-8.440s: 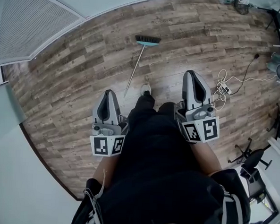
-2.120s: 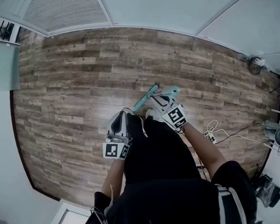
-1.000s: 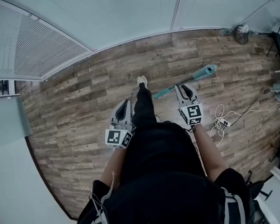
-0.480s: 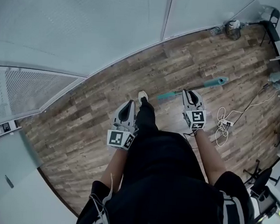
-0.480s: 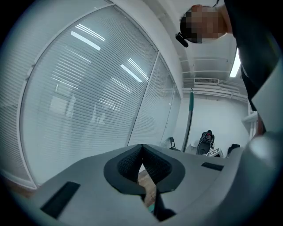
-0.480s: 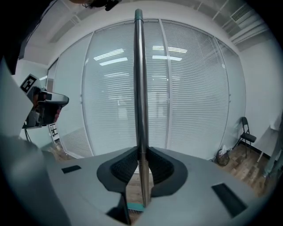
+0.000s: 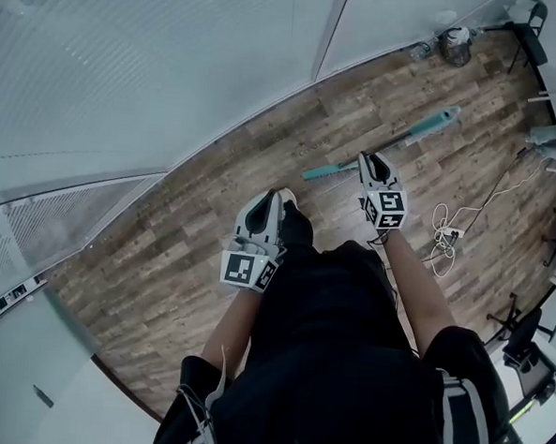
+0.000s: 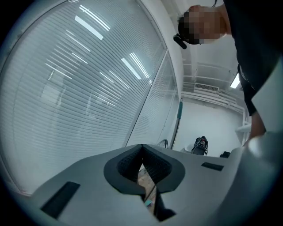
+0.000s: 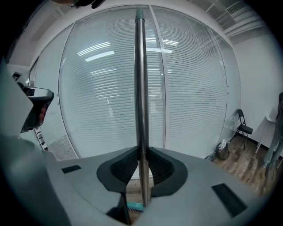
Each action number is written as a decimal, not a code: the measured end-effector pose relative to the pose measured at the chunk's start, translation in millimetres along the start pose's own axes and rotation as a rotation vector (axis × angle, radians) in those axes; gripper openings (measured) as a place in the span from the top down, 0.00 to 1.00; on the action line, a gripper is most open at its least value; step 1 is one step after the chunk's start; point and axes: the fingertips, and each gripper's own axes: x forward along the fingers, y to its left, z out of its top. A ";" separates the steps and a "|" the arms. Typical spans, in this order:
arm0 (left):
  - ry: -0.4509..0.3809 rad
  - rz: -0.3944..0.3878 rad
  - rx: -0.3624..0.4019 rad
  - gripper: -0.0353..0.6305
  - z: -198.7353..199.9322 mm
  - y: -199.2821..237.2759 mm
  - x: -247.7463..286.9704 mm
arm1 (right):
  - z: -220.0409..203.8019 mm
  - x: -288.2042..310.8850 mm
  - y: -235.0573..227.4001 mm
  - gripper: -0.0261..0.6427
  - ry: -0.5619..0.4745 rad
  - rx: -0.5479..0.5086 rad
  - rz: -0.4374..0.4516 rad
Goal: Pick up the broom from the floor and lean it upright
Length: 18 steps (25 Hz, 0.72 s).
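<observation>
Broom (image 9: 140, 88) stands near upright, clamped by fingers of the forward-reaching right gripper (image 9: 141, 153); left gripper (image 8: 142, 151), level, has fingers together.

The head view looks steeply down from above the person, with the left gripper (image 7: 265, 202) and right gripper (image 7: 371, 163) close beneath it and the wood floor (image 7: 213, 212) beyond their tips. Each of the 2 gripper views rides just behind its own jaws and faces forward along them, roughly level. All 3 views share the blinded glass wall (image 7: 175, 69) ahead of the tongs. The head and right gripper views also share the broom handle (image 7: 405, 140) and the folding chair (image 9: 242, 126) off to the right.
</observation>
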 end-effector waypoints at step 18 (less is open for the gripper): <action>0.090 0.086 -0.028 0.92 -23.3 56.3 67.8 | -53.7 136.2 -25.9 0.84 0.073 0.021 0.017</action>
